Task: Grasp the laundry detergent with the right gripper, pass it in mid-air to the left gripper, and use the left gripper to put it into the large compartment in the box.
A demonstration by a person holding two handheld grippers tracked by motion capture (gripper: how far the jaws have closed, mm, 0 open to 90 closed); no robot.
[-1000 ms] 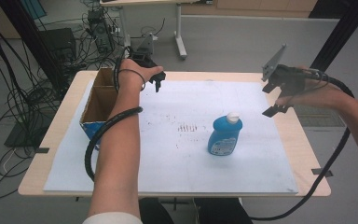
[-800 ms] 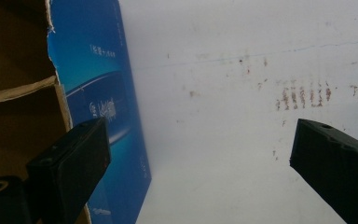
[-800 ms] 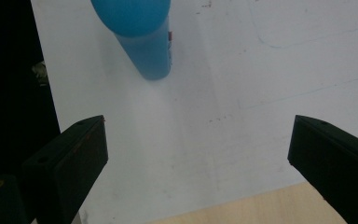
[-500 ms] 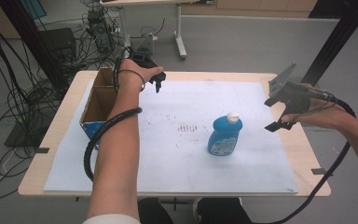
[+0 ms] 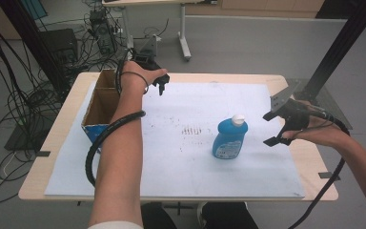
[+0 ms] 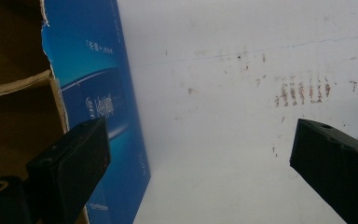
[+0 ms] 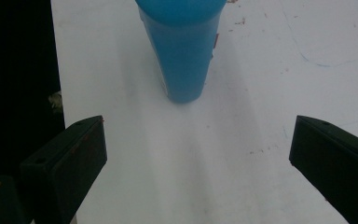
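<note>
A blue plastic bottle (image 5: 229, 139) with a white cap stands upright on a white sheet (image 5: 195, 162) covering a wooden table (image 5: 52, 157), right of the sheet's centre; rust-coloured smudges (image 5: 191, 129) mark the sheet just left of it. The right gripper (image 5: 277, 129) hovers near the bottle's right side, apart from it, jaws spread wide and empty; in the right gripper view the bottle's base (image 7: 182, 56) sits ahead between the two black jaws, untouched. The left gripper (image 5: 161, 84) hangs at the table's far edge, beside an open cardboard box (image 5: 97, 107) with blue printed sides; its jaws are also spread wide, holding nothing; the left gripper view shows the box wall (image 6: 98, 93) beside its left jaw.
</note>
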